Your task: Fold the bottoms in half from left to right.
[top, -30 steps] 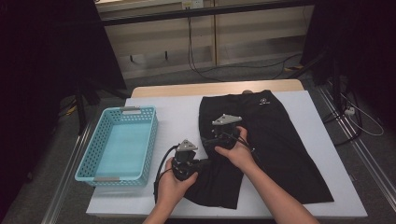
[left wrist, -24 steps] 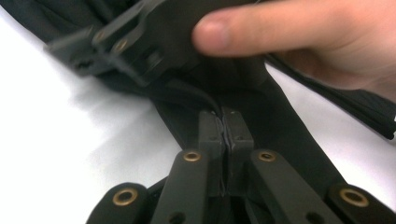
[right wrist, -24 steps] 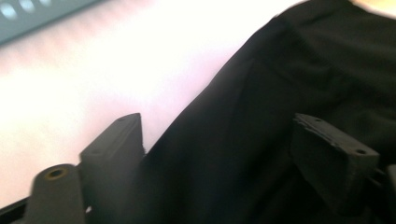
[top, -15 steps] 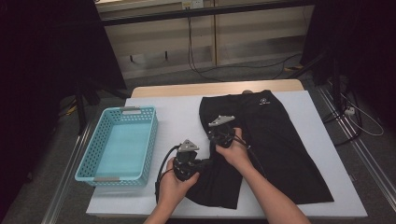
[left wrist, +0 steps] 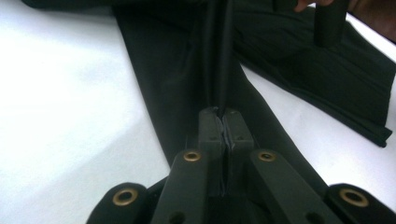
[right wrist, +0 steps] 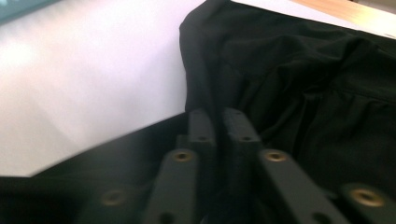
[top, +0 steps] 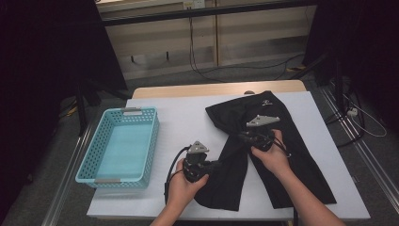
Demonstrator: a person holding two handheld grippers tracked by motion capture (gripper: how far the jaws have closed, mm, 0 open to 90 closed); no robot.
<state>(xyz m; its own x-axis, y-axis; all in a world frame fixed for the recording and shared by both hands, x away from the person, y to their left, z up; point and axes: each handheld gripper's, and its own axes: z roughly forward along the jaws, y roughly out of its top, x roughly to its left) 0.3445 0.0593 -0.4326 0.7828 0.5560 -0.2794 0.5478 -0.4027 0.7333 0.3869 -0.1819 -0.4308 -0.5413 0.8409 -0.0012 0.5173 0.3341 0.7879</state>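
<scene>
Black trousers lie on the white table, waistband at the far side. My left gripper is shut on the edge of the trousers' left leg near the front. In the left gripper view the closed jaws pinch a taut fold of the black cloth. Farther back, my right gripper is shut on the same leg near the crotch. In the right gripper view the gripper holds bunched black fabric between nearly closed jaws.
A light blue plastic basket stands on the left part of the table, with nothing in it. Bare white tabletop lies between the basket and the trousers. The table's wooden far edge and the floor with cables lie beyond.
Both grippers have shifted a little to the right, dragging the trousers' left leg with them. Both stay shut on the cloth.
</scene>
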